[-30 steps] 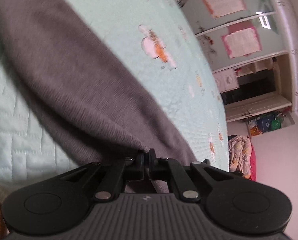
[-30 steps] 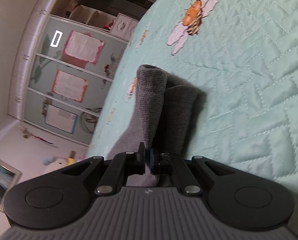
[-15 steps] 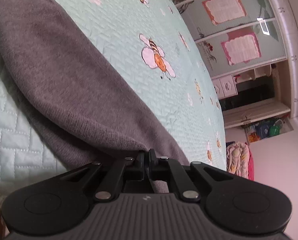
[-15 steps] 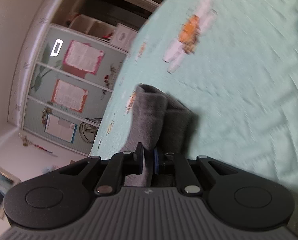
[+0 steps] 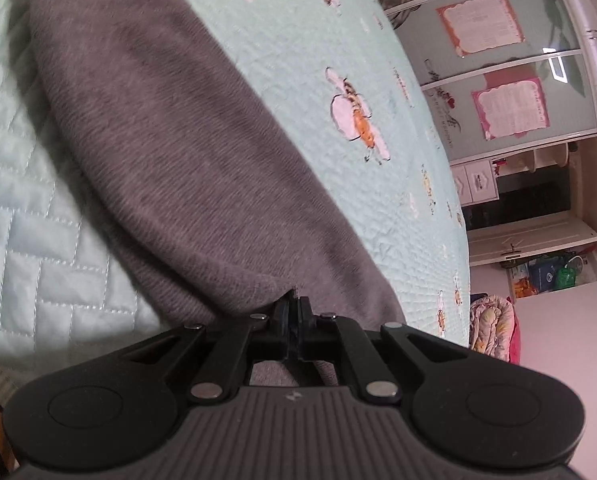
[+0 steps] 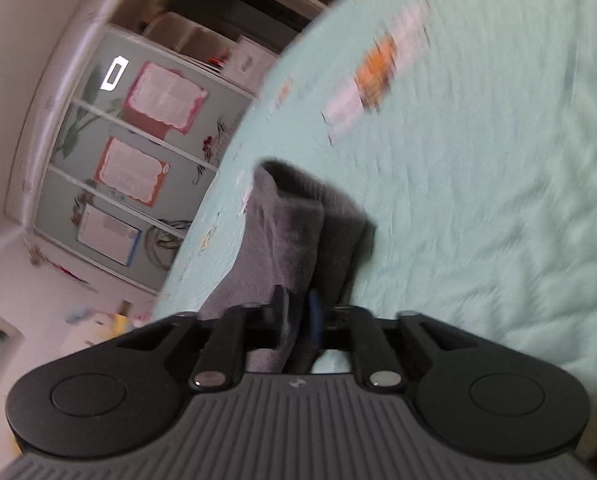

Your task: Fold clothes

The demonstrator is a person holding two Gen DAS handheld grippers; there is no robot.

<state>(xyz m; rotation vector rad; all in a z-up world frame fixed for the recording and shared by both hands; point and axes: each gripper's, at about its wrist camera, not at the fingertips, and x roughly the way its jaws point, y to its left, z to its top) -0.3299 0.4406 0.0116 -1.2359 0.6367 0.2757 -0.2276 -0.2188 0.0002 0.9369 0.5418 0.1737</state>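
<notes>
- Lying folded on the quilt (image 5: 338,32), the grey garment (image 5: 170,152) is stretching away from my left gripper (image 5: 293,310) towards the far end of the bed; in the right view the garment (image 6: 286,232) is showing as a narrow doubled strip with its far end rolled over.
- I am judging it as a soft, light knit: it is sagging and creasing where I am holding it, so it will drape rather than keep a shape, and its fuzzy surface should be clinging to the quilt rather than sliding.
- I am pinching its near edge with my left gripper, jaws pressed tight together on the cloth.
- My right gripper (image 6: 298,312) has just been opening; the jaws are standing apart with a fold of cloth between them, no longer pressing it as far as the blur lets me tell.
- I am reckoning the best hold for the next fold to be the near corners, taking all layers at once.
- Nothing is lying in the way on the quilt; only its stitched bees (image 5: 358,116) are near.
- Beyond the bed, a wardrobe (image 5: 498,60) with papers stuck on it and a bundle of bedding (image 5: 492,328) are sitting well apart.
</notes>
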